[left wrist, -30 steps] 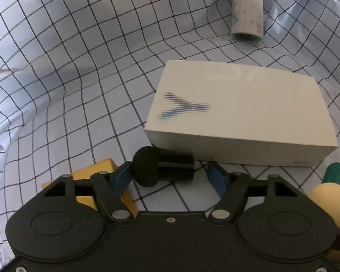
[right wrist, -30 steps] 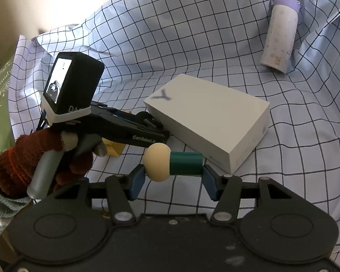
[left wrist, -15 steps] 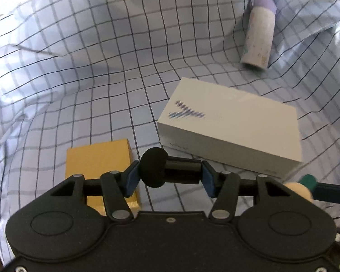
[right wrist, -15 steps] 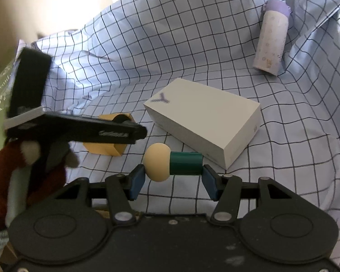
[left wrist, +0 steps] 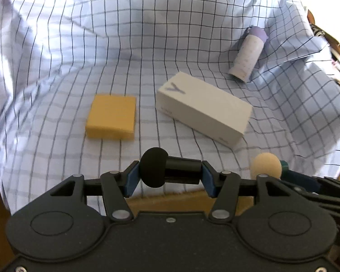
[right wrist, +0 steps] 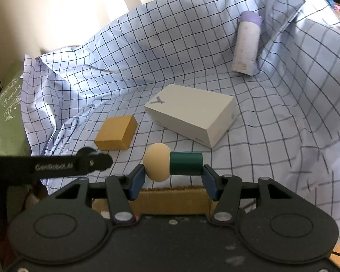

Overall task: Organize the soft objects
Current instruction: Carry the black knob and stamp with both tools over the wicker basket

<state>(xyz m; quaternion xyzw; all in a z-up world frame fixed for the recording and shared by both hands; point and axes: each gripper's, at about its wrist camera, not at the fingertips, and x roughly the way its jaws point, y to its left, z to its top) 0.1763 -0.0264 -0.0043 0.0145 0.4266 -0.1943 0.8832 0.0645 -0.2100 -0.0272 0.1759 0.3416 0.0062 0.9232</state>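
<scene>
On checked cloth [left wrist: 147,45]: white box [left wrist: 204,108] closed; left tool [left wrist: 167,174] pinching black mushroom [left wrist: 165,167], right tool [right wrist: 172,176] pinching green-stemmed mushroom [right wrist: 172,162].

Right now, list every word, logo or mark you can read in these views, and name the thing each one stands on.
"GenRobot.AI": white letters on the side of the left gripper, slightly blurred, seen from the right wrist.
"Beauty": white script among leafy ornaments on the green box at the left edge.
Y-shaped purple mark: on the white box; small print on its side is too small to read.
Patterned bottle: tiny markings, unreadable.
</scene>
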